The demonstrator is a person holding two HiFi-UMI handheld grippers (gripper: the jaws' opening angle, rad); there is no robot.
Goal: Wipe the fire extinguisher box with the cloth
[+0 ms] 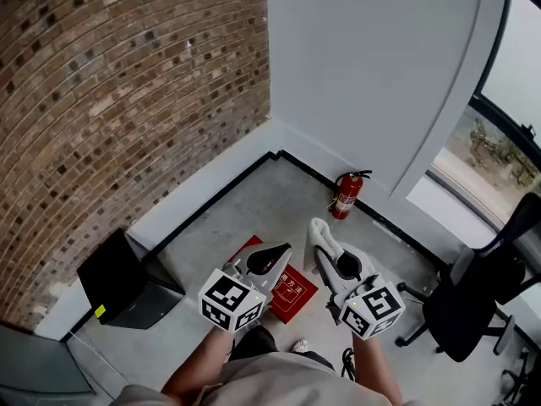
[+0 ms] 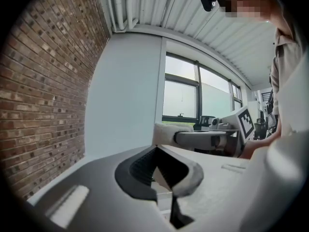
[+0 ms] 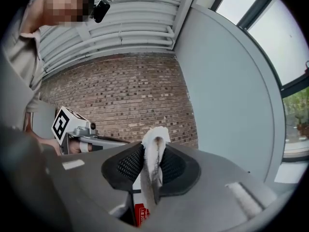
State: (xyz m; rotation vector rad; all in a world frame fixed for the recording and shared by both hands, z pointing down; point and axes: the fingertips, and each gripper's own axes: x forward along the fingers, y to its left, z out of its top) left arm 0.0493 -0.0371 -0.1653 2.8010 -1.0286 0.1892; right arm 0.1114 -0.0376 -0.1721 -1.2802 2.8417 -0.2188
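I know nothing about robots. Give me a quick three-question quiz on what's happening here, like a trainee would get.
1. True or false: the right claw is clamped on a white cloth.
2. Where does the red fire extinguisher stand? A) on the floor against the pale wall; B) on a table; C) hanging from the ceiling.
3. Fill the blank: the flat box lying below both claws is coloured ____.

Key: 1 true; 2 A; 3 red.
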